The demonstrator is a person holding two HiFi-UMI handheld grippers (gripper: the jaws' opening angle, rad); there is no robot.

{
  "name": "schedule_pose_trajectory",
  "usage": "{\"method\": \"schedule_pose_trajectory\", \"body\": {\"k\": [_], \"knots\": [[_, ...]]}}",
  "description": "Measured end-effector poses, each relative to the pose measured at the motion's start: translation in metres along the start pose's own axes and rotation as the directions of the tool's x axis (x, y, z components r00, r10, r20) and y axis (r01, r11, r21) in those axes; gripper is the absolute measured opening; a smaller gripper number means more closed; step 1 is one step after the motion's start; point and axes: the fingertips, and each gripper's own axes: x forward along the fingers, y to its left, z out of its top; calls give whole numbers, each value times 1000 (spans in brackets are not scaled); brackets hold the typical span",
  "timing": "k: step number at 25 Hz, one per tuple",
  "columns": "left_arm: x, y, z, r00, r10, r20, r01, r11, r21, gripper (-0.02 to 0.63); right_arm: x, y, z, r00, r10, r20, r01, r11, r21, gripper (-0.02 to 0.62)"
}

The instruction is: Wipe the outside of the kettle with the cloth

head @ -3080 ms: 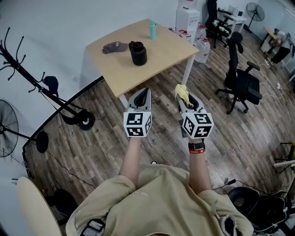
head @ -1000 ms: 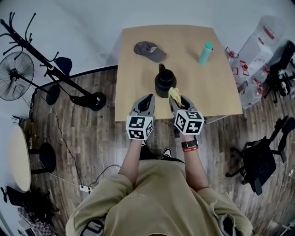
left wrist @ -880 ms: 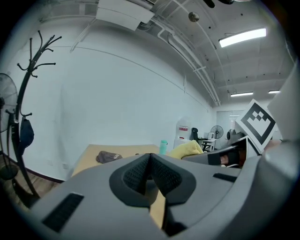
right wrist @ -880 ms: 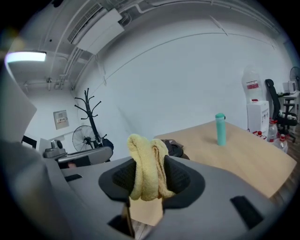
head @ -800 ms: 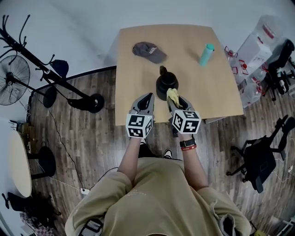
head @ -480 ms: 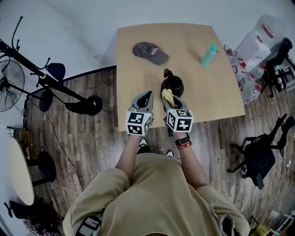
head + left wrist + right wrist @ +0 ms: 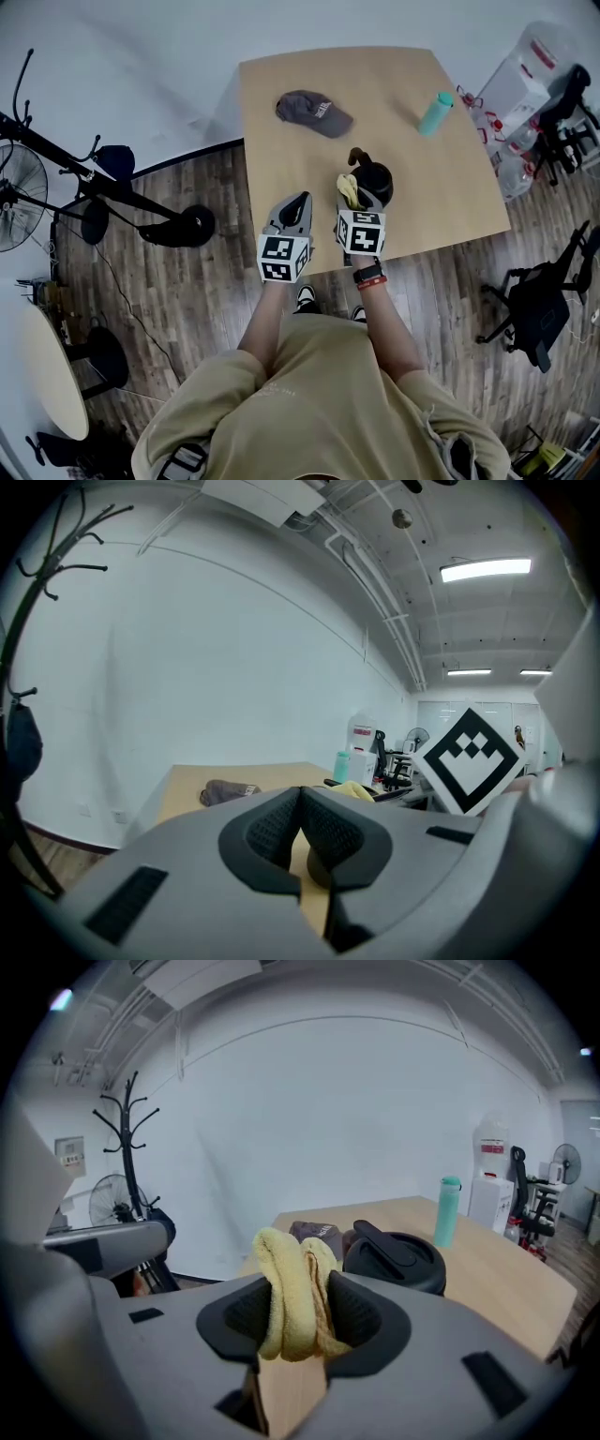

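Item: my right gripper [image 7: 296, 1297], clamped on a folded yellow cloth [image 7: 281, 1265] (soft, fuzzy). Just ahead: round black kettle [image 7: 398, 1260], matte lid. My left gripper [image 7: 300, 799]: textured jaws together, empty.

The cloth [image 7: 286, 1288] is fuzzy terry, the kettle [image 7: 398, 1255] matt black (plastic-looking), the table [image 7: 300, 75] smooth wood.

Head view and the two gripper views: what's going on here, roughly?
A person stands at the wooden table with a gripper in each hand. The right gripper is shut on a yellow cloth, held close beside the black kettle; whether cloth and kettle touch cannot be told. The left gripper is shut and empty, near the table's front edge. A grey cap and a teal bottle sit farther back on the table.
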Motion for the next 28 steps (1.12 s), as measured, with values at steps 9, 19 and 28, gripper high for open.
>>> {"method": "schedule_pose_trajectory", "body": {"k": [9, 19, 28], "knots": [[2, 46, 5, 1000, -30, 1, 30, 999, 13, 23, 45, 1, -10, 981, -178, -70, 176, 984, -34, 164], [17, 37, -2, 1000, -12, -20, 11, 1000, -14, 23, 44, -1, -22, 977, -153, -148, 137, 984, -117, 160], [30, 15, -5, 999, 23, -33, -24, 999, -33, 23, 29, -10, -28, 984, -57, -169, 33, 989, -142, 160]]}}
